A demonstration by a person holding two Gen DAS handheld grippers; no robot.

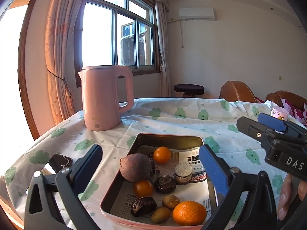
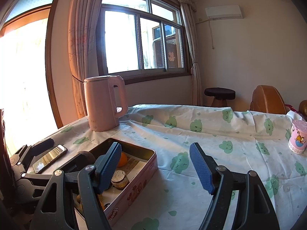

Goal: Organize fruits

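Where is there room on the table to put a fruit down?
The cloth is bare between the tin and the pink cup, and behind the tin right of the kettle. Crowded: the tin itself, and its left side by the phone.

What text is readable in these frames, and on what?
"DAS" in white on the right gripper body.
"Cenji", roughly, in white on the pink side of the tin; partly cut off.
Printed papers lining the tin: Chinese text, upside down, too small to read; a barcode, digits unreadable.
Kettle: small mark near the base, too faint.
Pink cup: cartoon only, no legible words.
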